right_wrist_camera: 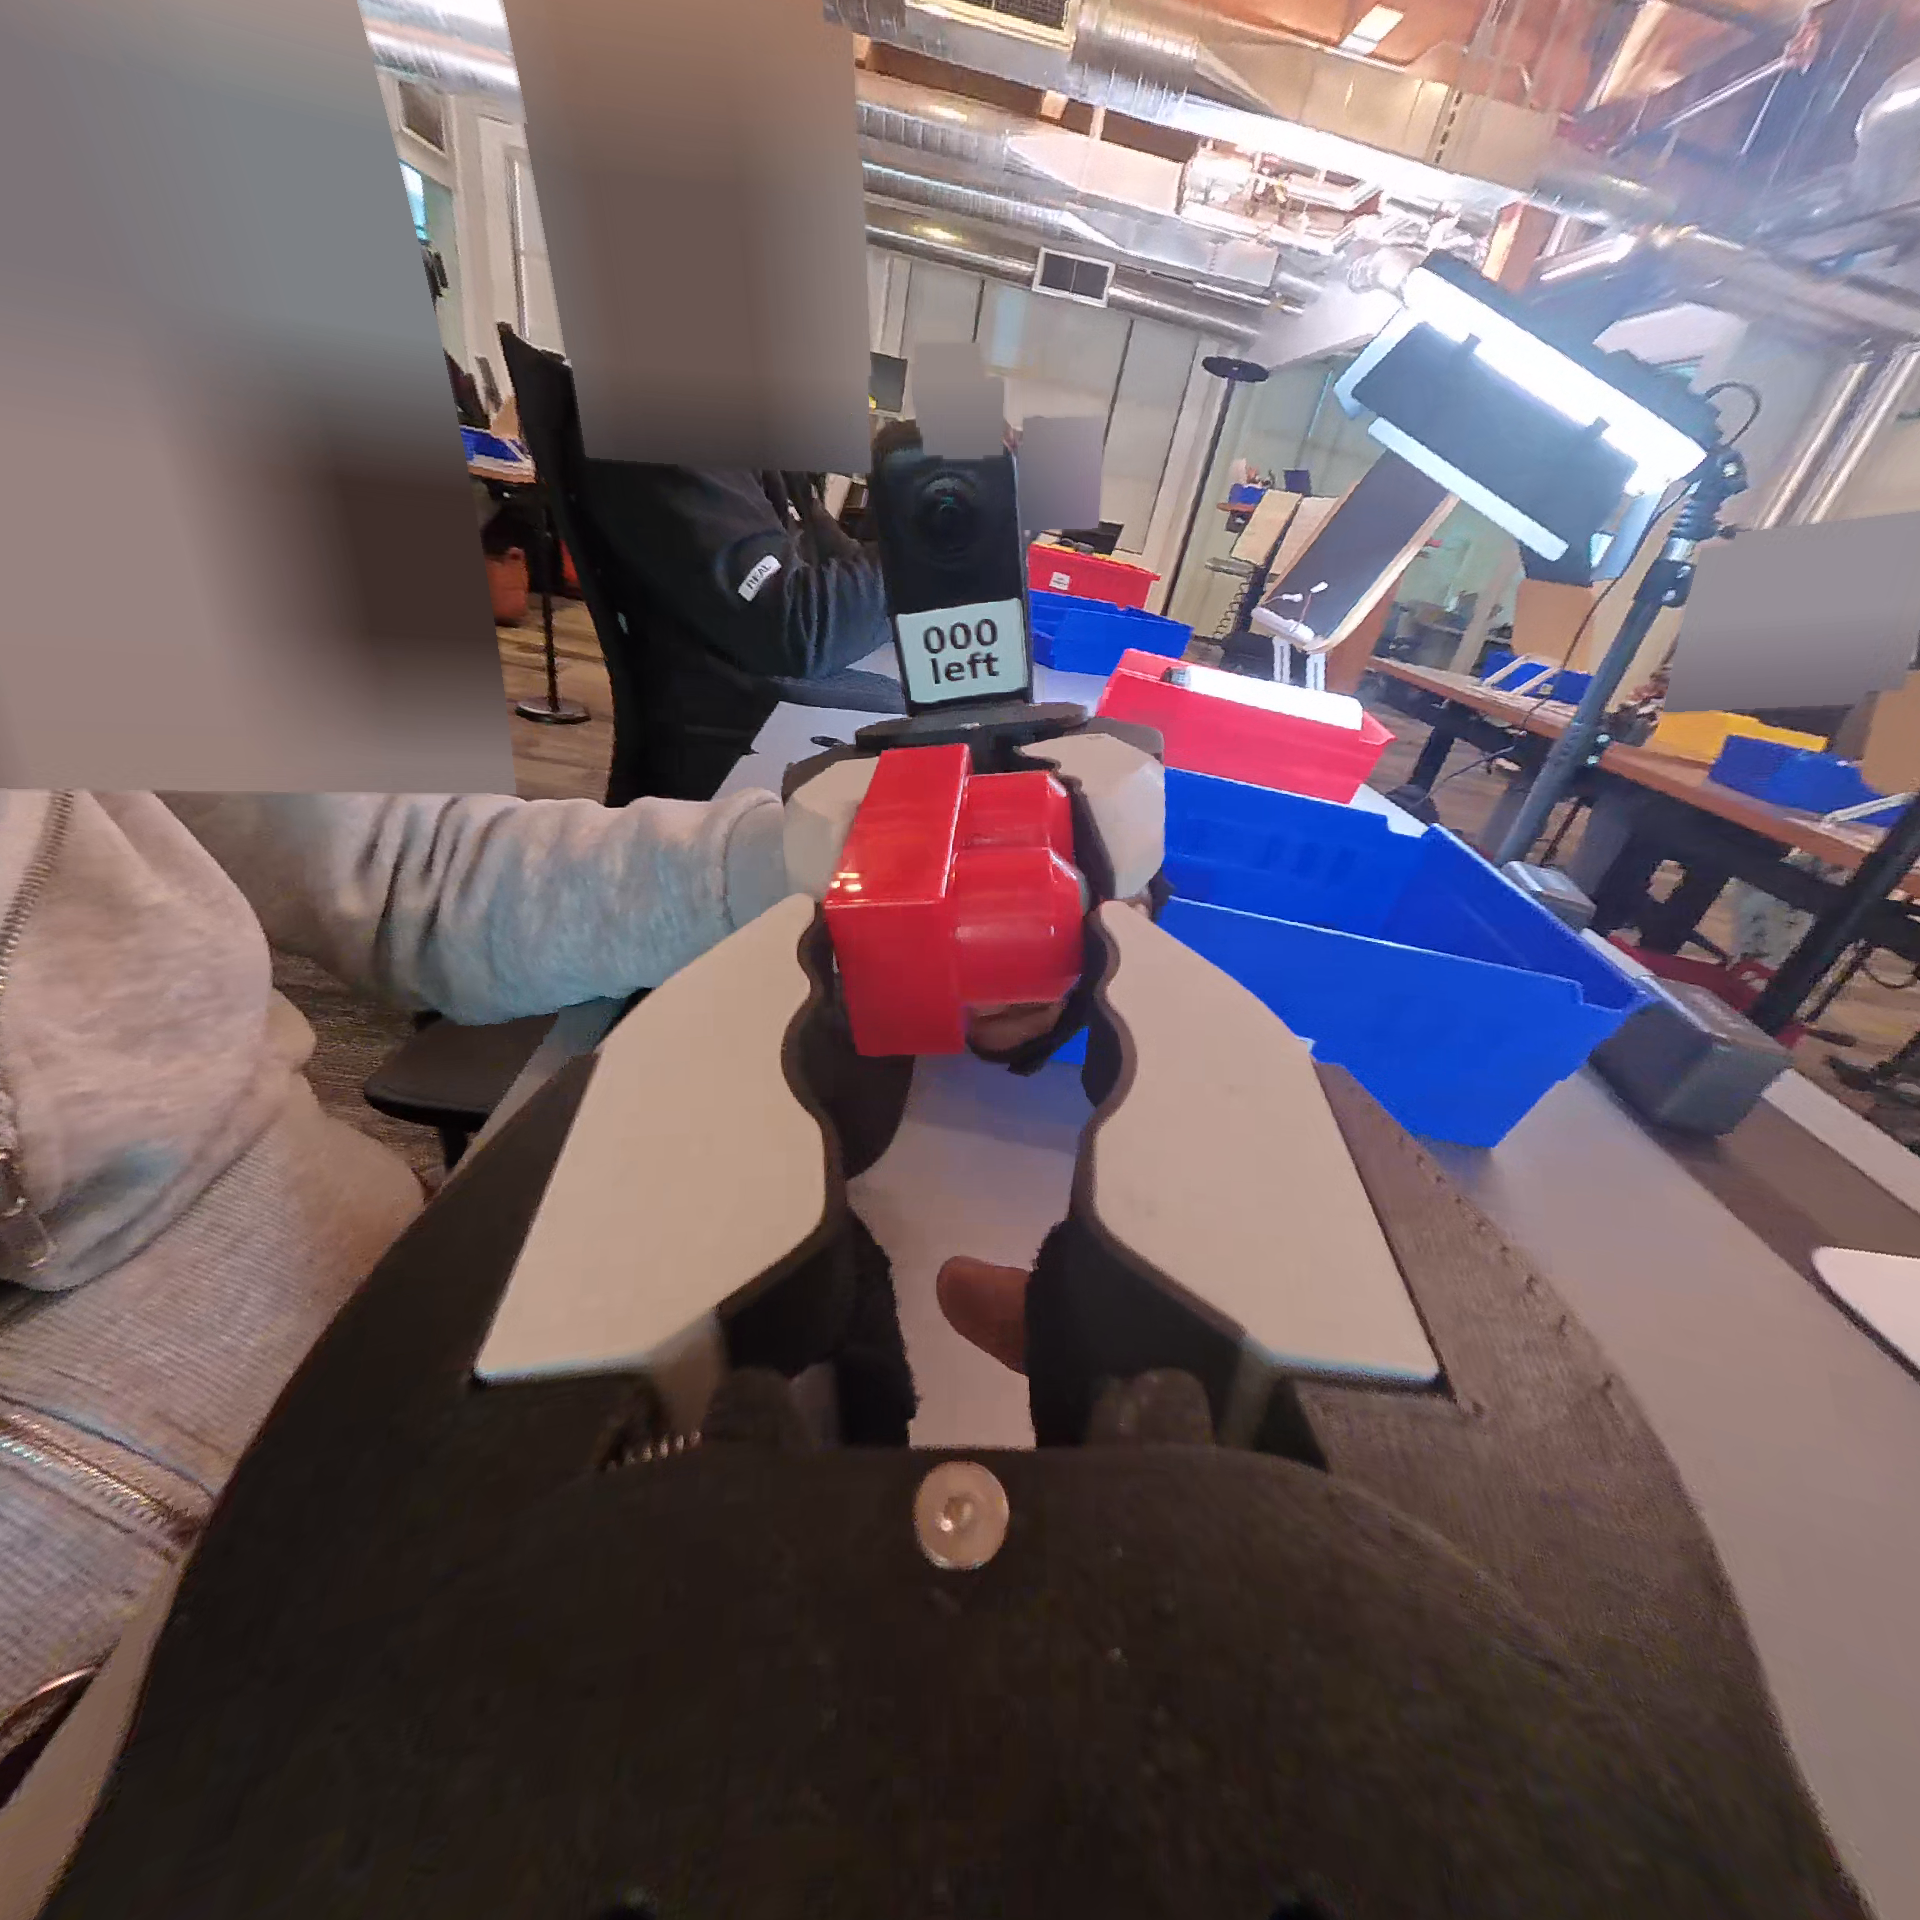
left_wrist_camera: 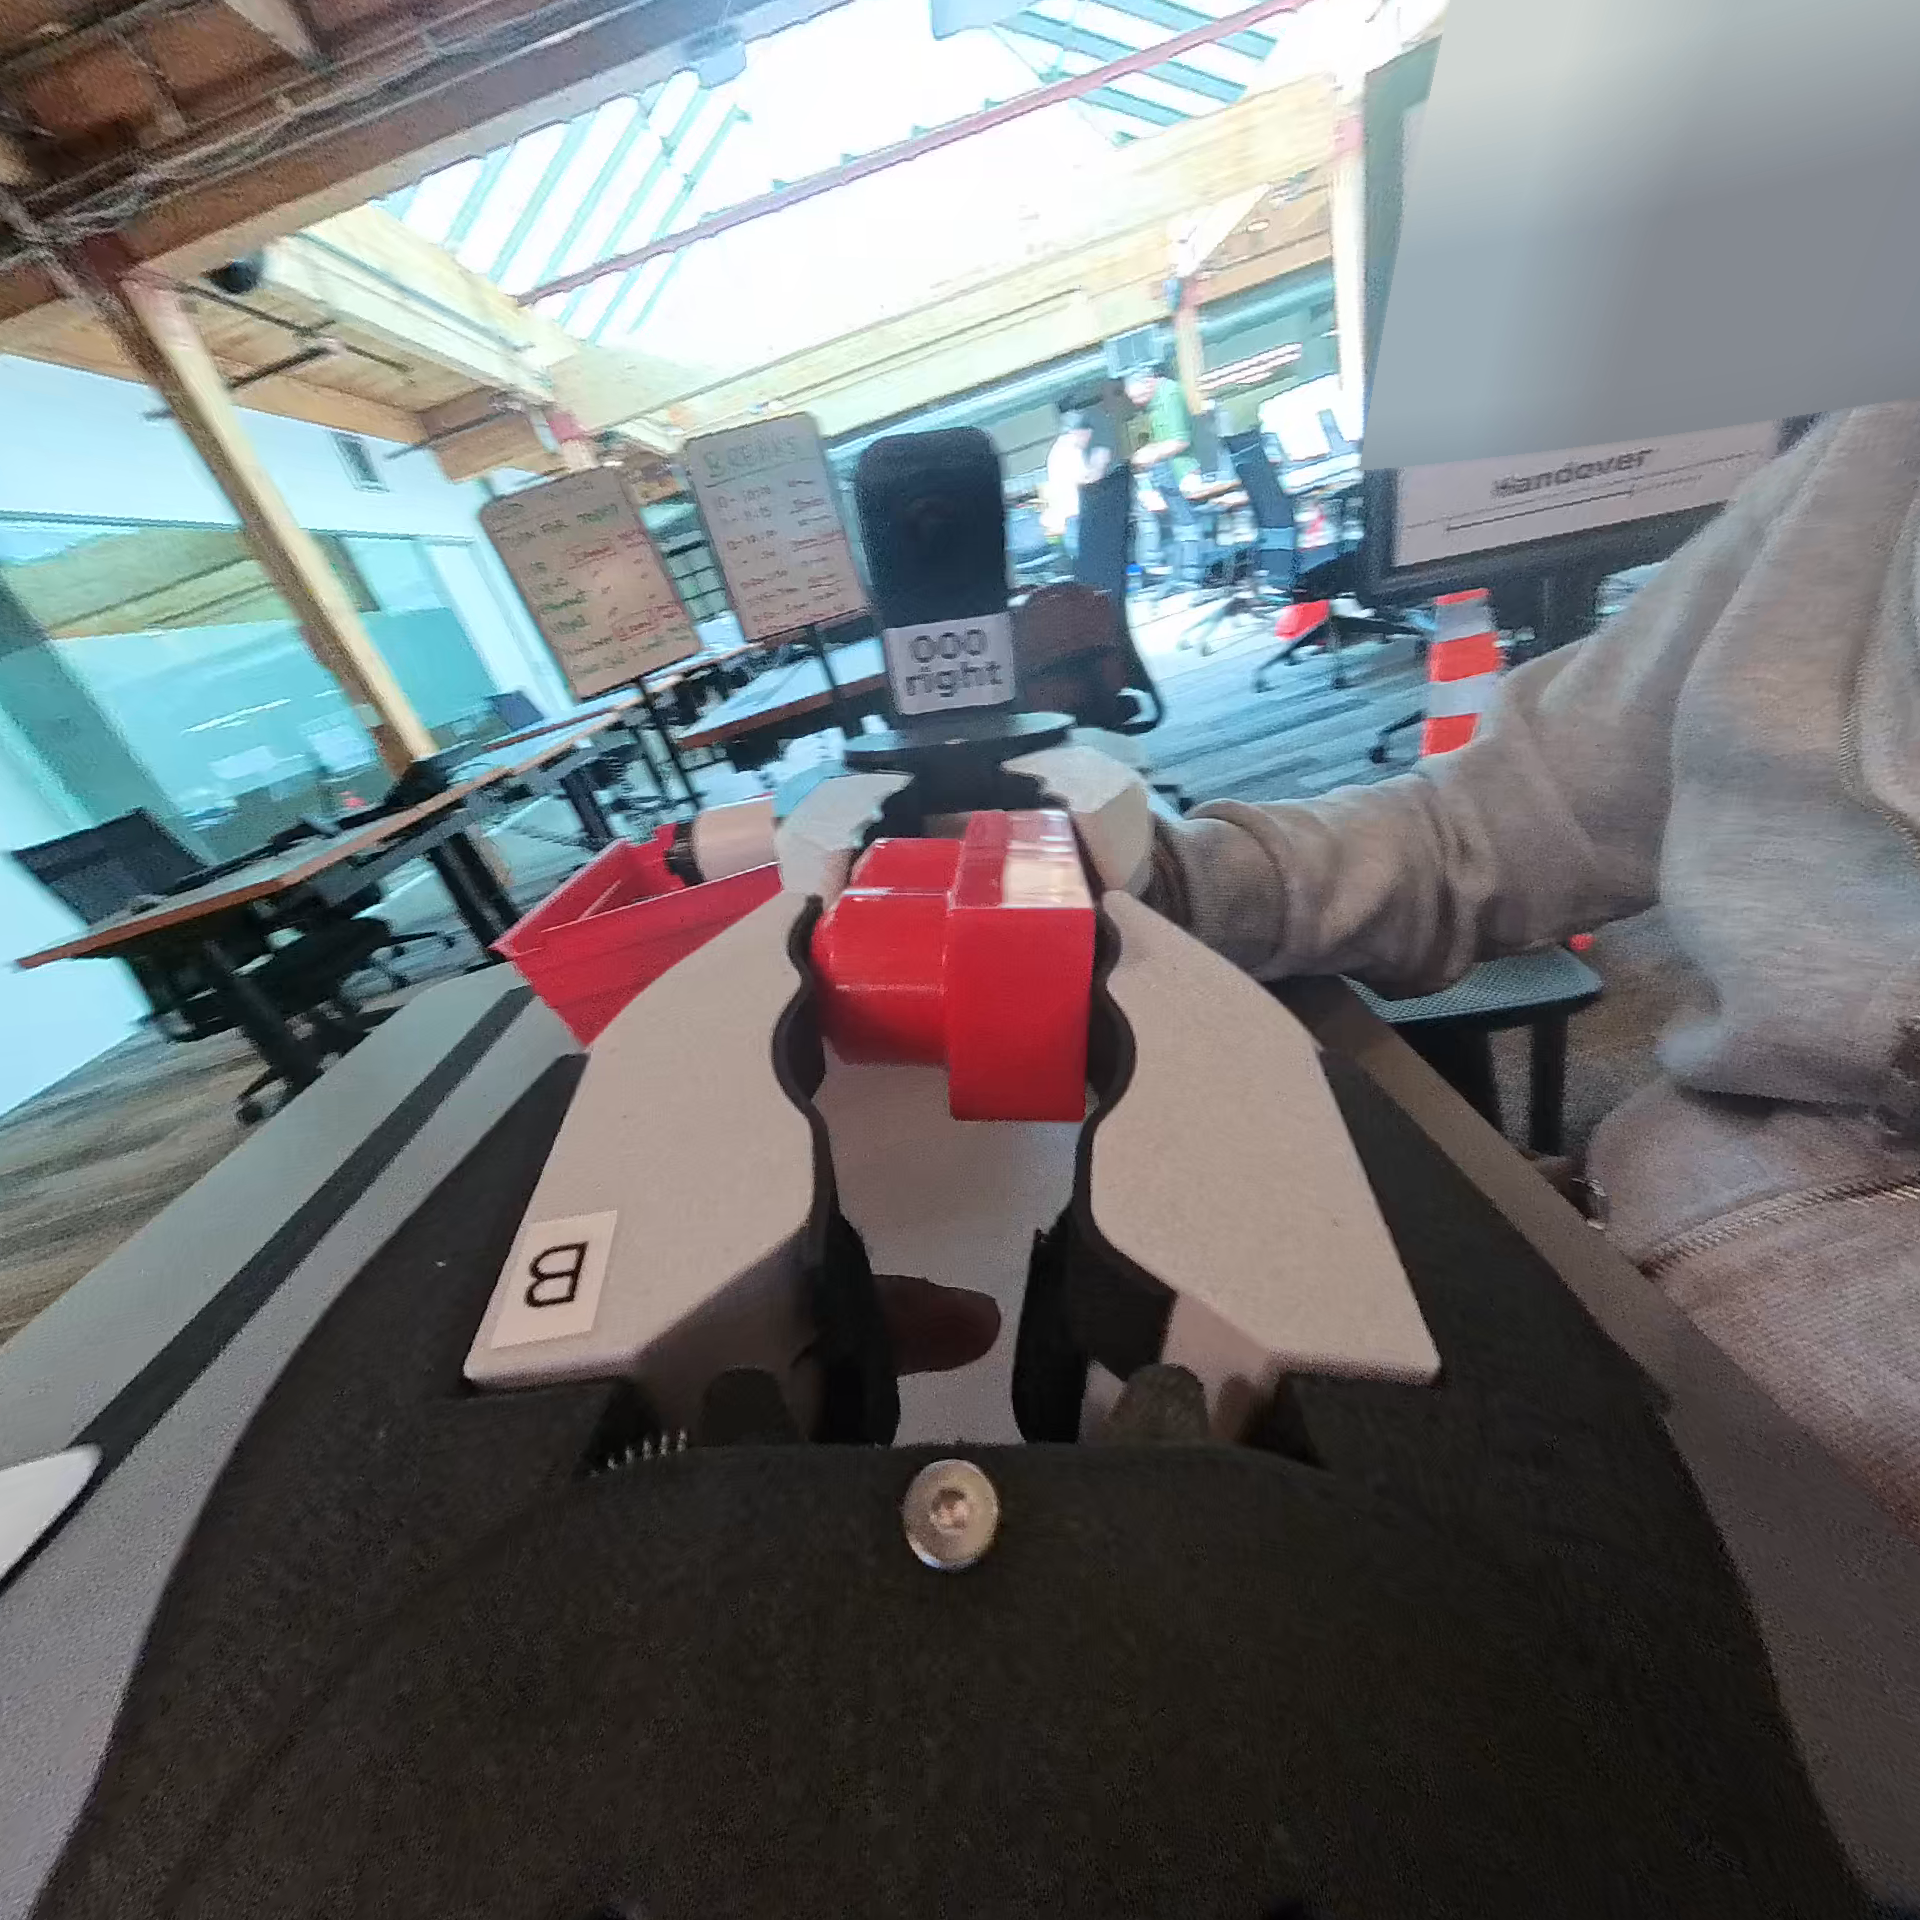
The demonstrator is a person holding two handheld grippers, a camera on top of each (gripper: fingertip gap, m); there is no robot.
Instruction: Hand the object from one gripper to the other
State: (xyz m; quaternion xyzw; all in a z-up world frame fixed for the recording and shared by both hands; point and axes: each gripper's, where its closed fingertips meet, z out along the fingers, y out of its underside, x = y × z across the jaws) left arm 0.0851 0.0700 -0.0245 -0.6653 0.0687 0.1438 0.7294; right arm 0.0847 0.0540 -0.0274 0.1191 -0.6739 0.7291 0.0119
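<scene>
A red plastic block (left_wrist_camera: pixel 956 966) is held in the air between the two grippers, which face each other tip to tip. My left gripper (left_wrist_camera: pixel 954 925) has its grey fingers on both sides of the block. My right gripper (right_wrist_camera: pixel 956 935) closes on the same block (right_wrist_camera: pixel 935 914) from the opposite end. Each view shows the other gripper beyond the block: the right one (left_wrist_camera: pixel 966 831) in the left wrist view and the left one (right_wrist_camera: pixel 971 810) in the right wrist view, each with its black camera on top. The block's underside is hidden.
A red bin (left_wrist_camera: pixel 613 935) stands on the grey table (left_wrist_camera: pixel 208 1247) behind the left gripper's fingers. Blue bins (right_wrist_camera: pixel 1382 935) and a red bin (right_wrist_camera: pixel 1236 727) sit on the table at the right. A person's grey sleeves (left_wrist_camera: pixel 1455 862) reach in from the side. A dark box (right_wrist_camera: pixel 1683 1070) lies beside the blue bin. The grippers are tip to tip, or close to it.
</scene>
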